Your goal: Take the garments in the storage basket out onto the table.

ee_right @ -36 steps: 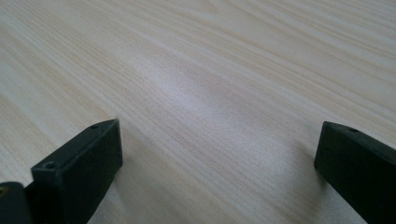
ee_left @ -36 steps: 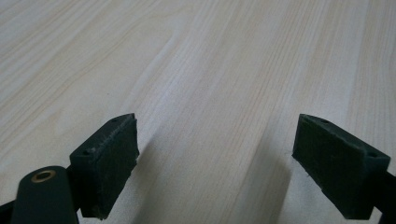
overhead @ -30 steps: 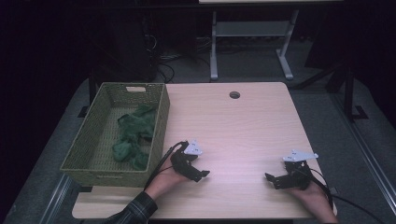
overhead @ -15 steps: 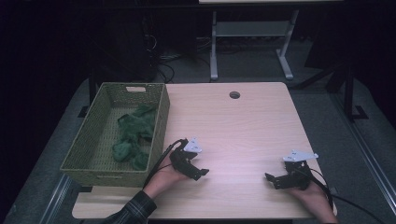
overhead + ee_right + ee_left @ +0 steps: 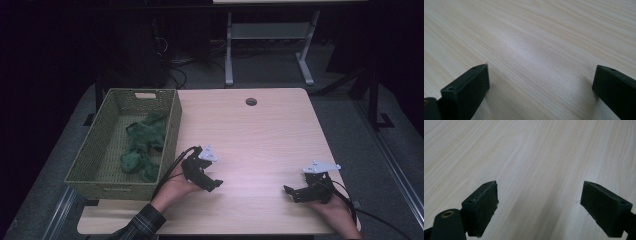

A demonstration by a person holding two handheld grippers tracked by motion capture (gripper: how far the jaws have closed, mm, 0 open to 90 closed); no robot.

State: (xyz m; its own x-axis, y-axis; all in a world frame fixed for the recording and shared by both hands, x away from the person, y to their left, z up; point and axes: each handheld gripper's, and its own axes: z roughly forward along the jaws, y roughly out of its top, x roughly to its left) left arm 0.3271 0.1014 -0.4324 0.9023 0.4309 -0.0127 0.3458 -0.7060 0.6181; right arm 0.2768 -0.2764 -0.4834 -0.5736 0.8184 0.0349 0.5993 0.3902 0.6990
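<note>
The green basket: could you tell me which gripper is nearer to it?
Left. The left gripper sits just beside the green basket; the right gripper rests far across the table.

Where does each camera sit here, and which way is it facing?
High view: above the person's side, looking forward and down on the table, wicker basket of green cloths, left gripper, right gripper.
Left gripper view: rides the left gripper, facing bare tabletop between open jaws.
Right gripper view: likewise on the right gripper, jaws open.
Both gripper views share the light wood tabletop.
</note>
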